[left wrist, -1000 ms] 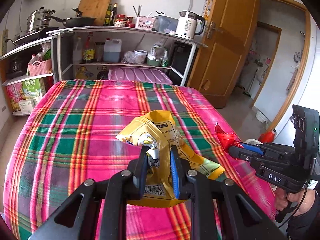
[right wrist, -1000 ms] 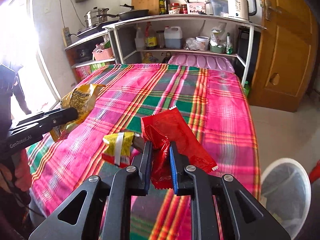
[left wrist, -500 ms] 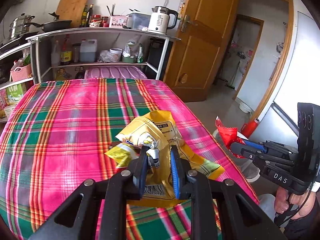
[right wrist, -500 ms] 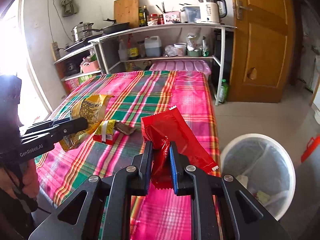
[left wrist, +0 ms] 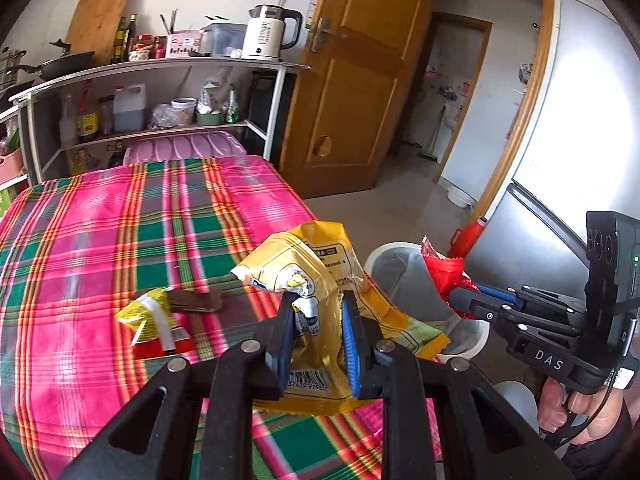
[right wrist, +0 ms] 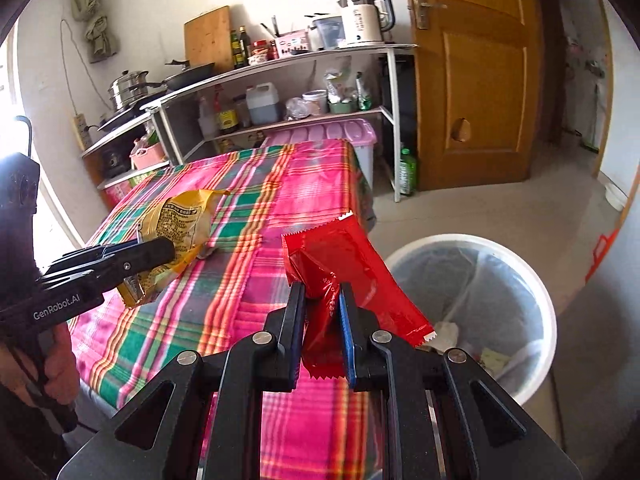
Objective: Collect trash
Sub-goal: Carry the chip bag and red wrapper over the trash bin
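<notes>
Between the left gripper's (left wrist: 316, 312) pads, a crinkled yellow snack bag (left wrist: 320, 280) is pinched; the right gripper (right wrist: 320, 300) clamps a glossy red wrapper (right wrist: 344, 264), bin (right wrist: 472, 248) beyond.

yellow bag (left wrist: 316, 280): crumpled, held aloft | red wrapper (right wrist: 336, 268): held beside white bin (right wrist: 532, 280)
</notes>
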`<state>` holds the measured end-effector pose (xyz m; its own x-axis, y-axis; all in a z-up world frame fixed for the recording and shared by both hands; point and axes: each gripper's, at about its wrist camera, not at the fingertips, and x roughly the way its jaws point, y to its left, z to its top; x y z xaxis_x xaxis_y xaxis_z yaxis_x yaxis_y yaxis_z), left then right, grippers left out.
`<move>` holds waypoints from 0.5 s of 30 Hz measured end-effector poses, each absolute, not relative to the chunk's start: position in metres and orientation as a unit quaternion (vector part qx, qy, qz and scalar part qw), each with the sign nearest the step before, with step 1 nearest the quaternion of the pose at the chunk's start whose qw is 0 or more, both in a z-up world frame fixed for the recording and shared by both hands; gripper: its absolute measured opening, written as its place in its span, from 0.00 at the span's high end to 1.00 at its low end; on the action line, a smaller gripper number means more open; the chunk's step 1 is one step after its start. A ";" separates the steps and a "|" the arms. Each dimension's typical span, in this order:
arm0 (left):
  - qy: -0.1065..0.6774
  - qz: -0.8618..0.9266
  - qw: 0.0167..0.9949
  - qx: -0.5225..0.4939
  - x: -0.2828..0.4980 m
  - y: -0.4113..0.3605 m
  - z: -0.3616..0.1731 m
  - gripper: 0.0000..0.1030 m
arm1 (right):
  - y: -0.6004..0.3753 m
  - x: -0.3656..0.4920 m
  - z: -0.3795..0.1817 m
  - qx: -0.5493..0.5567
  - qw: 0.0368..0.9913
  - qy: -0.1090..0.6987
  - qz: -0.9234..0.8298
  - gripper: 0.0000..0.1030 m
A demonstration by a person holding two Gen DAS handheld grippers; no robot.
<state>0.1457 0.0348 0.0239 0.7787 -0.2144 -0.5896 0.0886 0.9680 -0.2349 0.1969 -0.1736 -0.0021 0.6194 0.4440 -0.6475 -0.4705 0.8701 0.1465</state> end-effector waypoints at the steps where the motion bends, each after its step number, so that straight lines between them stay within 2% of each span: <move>1: 0.324 -0.085 0.938 -0.095 0.148 0.029 0.024 0.78 | -0.177 0.196 -0.002 -0.017 0.900 0.354 0.252 0.84; 15: 0.334 -0.142 0.929 -0.068 0.175 -0.043 0.023 0.77 | -0.244 0.201 -0.006 0.019 0.913 0.355 0.198 0.84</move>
